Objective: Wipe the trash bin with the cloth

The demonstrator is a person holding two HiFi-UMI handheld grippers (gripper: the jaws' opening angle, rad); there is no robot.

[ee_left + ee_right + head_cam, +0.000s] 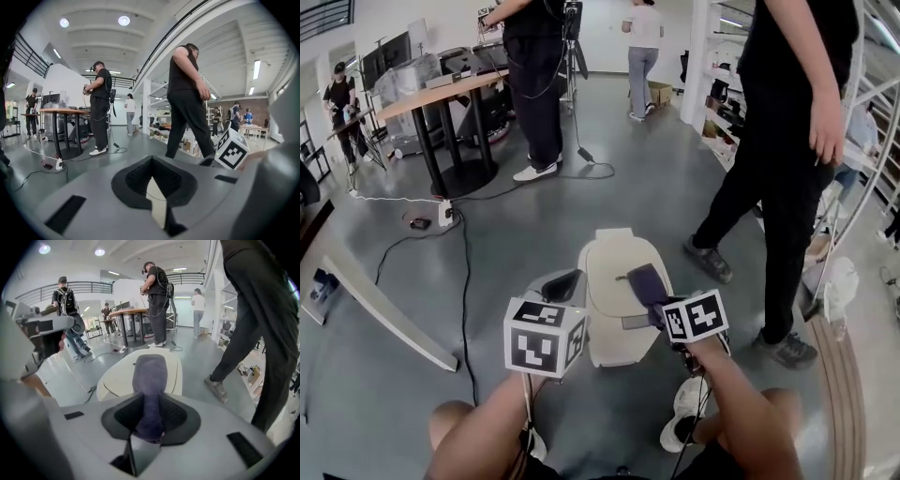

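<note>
Cloth of dull purple fabric (pixel 150 373) sits pinched between the jaws of the right tool (pixel 149 401). Its free end is draped forward over the lid of the cream plastic trash bin (pixel 117 380), which stands on the grey floor (pixel 534 216). Only the head view shows the left tool (pixel 562 284) beside the bin's left edge. Its own view faces the room, jaws closed together on nothing.

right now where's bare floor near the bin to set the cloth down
Left of the bin, bare floor runs to the cable; more lies beyond the bin. The right is crowded: a bystander's legs and shoes.
</note>
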